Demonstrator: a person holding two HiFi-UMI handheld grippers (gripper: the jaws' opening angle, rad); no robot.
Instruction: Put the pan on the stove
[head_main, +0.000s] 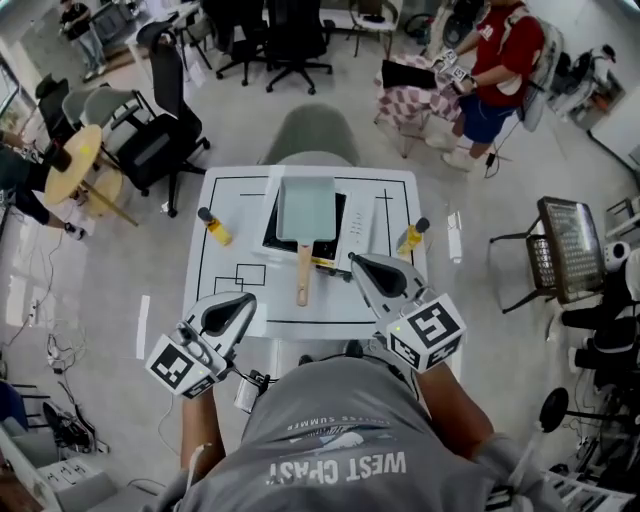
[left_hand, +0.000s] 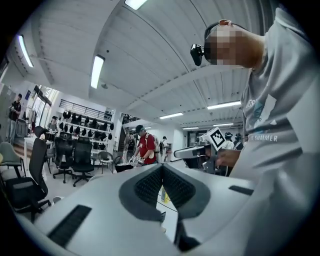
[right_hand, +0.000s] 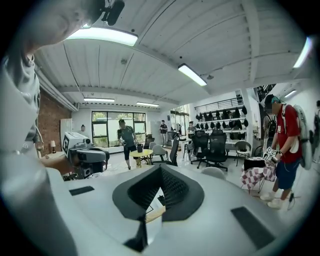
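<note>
- The pan (head_main: 306, 208) is seated on the stove (head_main: 271, 240), at the far middle of the tabletop (head_main: 230, 200), with its wooden handle (head_main: 302, 275) directed toward the near edge.
- One yellow bottle (head_main: 215, 228) is placed to the left of the stove, and another (head_main: 411, 237) to the right.
- The left hand-held gripper (head_main: 238, 305) is closed and empty, held over the near left corner.
- The right hand-held gripper (head_main: 358, 262) is closed and empty, held just right of the handle.

White table (head_main: 225, 195) on pale floor (head_main: 100, 290); black office chairs (head_main: 160, 140) (several) behind.
</note>
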